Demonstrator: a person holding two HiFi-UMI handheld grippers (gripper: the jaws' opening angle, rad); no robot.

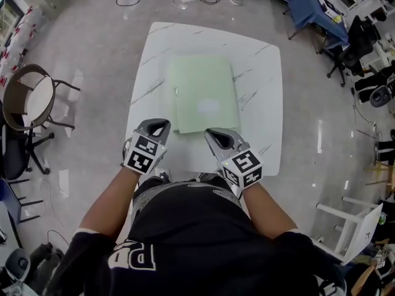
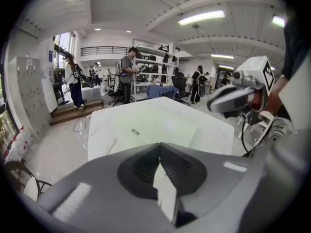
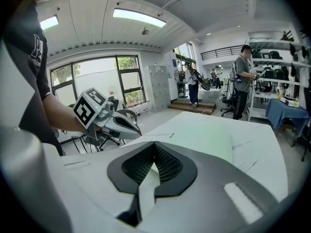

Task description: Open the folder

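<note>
- A pale green folder (image 1: pixel 203 91) lies closed and flat in the middle of the white marble tabletop (image 1: pixel 262 60), with a small dark label (image 1: pixel 176 92) near its left edge.
- The left gripper (image 1: pixel 155 124) is at the near left corner of the folder. Its jaws are clenched tip to tip with nothing between them.
- The right gripper (image 1: pixel 214 133) is at the folder's near edge, toward the right corner. Its jaws are also clenched and empty.
- Seen from the left gripper view, the right gripper (image 2: pixel 228 99) hangs above the tabletop (image 2: pixel 216 130), clear of the folder (image 2: pixel 150 126).
- Seen from the right gripper view, the left gripper (image 3: pixel 127 126) sits off the near left side of the folder (image 3: pixel 204 132).
- A round-seated chair (image 1: pixel 31 100) stands on the floor, left of the tabletop.
</note>
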